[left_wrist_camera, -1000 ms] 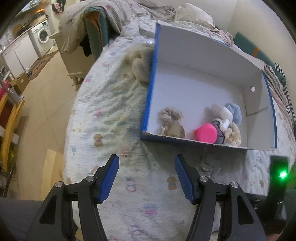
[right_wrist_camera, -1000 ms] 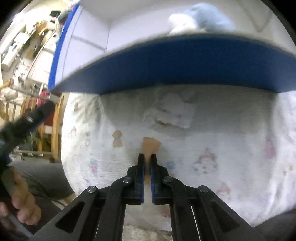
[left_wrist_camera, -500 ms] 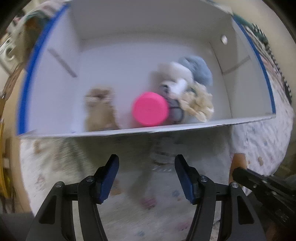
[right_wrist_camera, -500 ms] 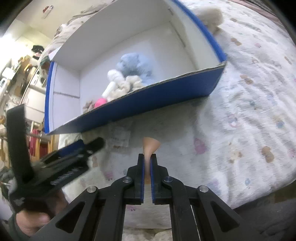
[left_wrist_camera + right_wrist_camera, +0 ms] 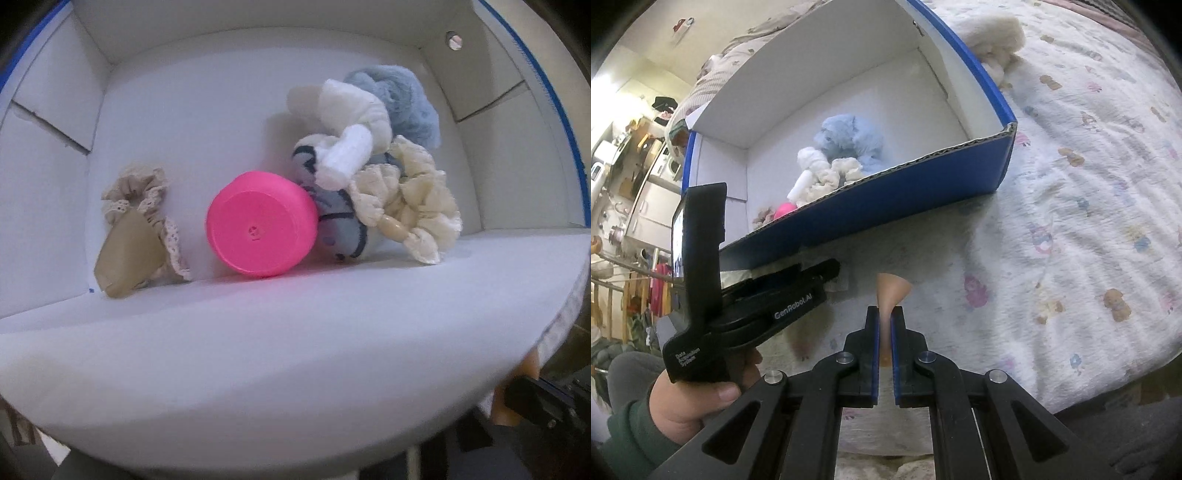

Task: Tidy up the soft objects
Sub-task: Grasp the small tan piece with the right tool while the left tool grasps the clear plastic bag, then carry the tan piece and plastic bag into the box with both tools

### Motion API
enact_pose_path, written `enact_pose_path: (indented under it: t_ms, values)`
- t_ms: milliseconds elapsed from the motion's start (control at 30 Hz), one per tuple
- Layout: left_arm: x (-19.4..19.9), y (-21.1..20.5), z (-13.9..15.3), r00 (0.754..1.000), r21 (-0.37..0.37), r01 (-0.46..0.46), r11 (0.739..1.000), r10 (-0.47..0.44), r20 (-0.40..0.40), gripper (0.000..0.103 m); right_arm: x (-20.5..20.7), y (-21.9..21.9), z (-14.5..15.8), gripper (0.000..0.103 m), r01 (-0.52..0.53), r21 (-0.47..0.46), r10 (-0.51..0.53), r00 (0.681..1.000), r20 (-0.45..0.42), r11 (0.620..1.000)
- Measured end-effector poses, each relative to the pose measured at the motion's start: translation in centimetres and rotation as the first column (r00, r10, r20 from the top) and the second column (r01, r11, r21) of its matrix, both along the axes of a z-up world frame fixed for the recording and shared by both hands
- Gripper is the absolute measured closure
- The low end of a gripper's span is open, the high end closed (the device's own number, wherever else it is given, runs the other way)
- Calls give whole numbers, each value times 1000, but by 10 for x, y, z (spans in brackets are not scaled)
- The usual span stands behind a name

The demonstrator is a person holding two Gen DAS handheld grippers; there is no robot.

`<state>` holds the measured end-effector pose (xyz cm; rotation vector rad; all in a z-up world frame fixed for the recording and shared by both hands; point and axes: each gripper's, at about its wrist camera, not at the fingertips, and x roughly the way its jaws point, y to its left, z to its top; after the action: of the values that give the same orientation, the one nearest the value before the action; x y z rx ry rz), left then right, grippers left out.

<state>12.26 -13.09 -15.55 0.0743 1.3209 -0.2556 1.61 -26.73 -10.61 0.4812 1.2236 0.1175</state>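
A blue cardboard box (image 5: 923,177) with a white inside (image 5: 184,110) lies on the bed. It holds a pink round object (image 5: 260,229), a beige lace scrunchie (image 5: 138,221), a cream scrunchie (image 5: 410,206), a white soft piece (image 5: 351,122) and a blue fluffy piece (image 5: 402,92). My right gripper (image 5: 885,325) is shut on a peach soft piece (image 5: 892,290), held above the bed in front of the box. The left gripper's body (image 5: 768,295) reaches under the box's near wall; its fingers are hidden in both views.
A patterned white bedspread (image 5: 1089,221) covers the bed. A cream fluffy thing (image 5: 993,33) lies beyond the box's far right corner. Kitchen furniture (image 5: 635,177) stands off the bed to the left.
The left gripper has moved forward to the box's near wall, so its fingers dropped out of its view. The right gripper pulled back a little, still shut on the peach piece.
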Motion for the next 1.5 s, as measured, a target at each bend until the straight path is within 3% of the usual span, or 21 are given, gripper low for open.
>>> enact_pose_path:
  t_ms: [167,333,700,1033,1200,1500]
  values:
    - [-1,4,1,999,0,37,999,-37,-6,82,-2,3,2,96,-16,-4,16,1000,6,1000]
    - [-10,11,8,1000,6,1,1000,-1,6,82,1,6,1,96,-26,-11,26,1000,5,1000]
    - [-36,72,33,995,-19,-85,996,86,53,82,8,20,-1,96,-64,-7,64,998,11,998]
    - [-73,131,78,975,-21,-131,991,133,177,82,17,41,0,96,-111,7,111,994,14,994]
    - [-90,128,103,957,-1,-149,989,144,252,82,15,44,5,96,-128,19,127,991,32,992]
    - [-82,118,128,932,-99,-179,979,200,301,82,8,35,39,96,-156,67,145,979,143,986]
